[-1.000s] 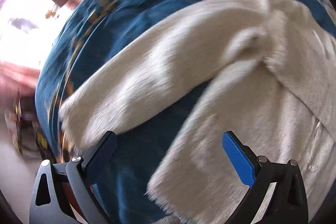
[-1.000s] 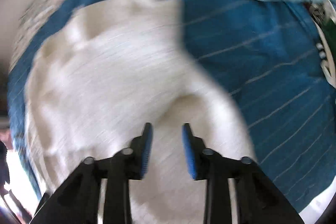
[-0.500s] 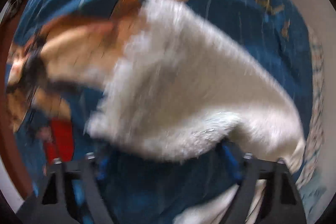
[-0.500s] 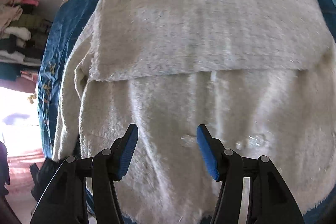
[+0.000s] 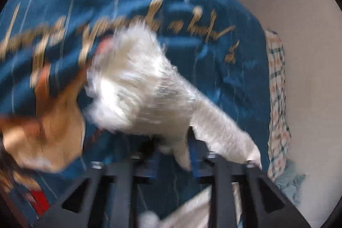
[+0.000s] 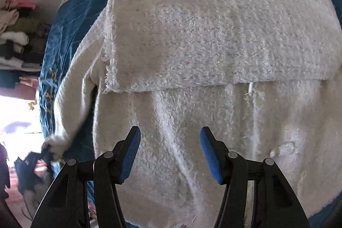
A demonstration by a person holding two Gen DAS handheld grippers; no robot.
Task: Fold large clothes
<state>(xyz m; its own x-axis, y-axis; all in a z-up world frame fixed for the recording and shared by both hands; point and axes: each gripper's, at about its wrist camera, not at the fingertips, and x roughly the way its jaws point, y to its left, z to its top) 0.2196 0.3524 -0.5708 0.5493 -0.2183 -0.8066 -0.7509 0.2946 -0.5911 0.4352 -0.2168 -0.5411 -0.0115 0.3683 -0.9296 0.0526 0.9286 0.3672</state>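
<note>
left wrist view: my left claw is closing on the sweater's loose sleeve; next i fold it across the body. my right claw hangs apart, empty.

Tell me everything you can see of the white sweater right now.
The white sweater is fuzzy cream knit with faint glittery threads, lying flat on the blue bedspread. One sleeve is already folded straight across its chest. The other sleeve, blurred, sits between the left gripper jaws, which are closing on it. The right gripper hovers open above the lower body, holding nothing.
</note>
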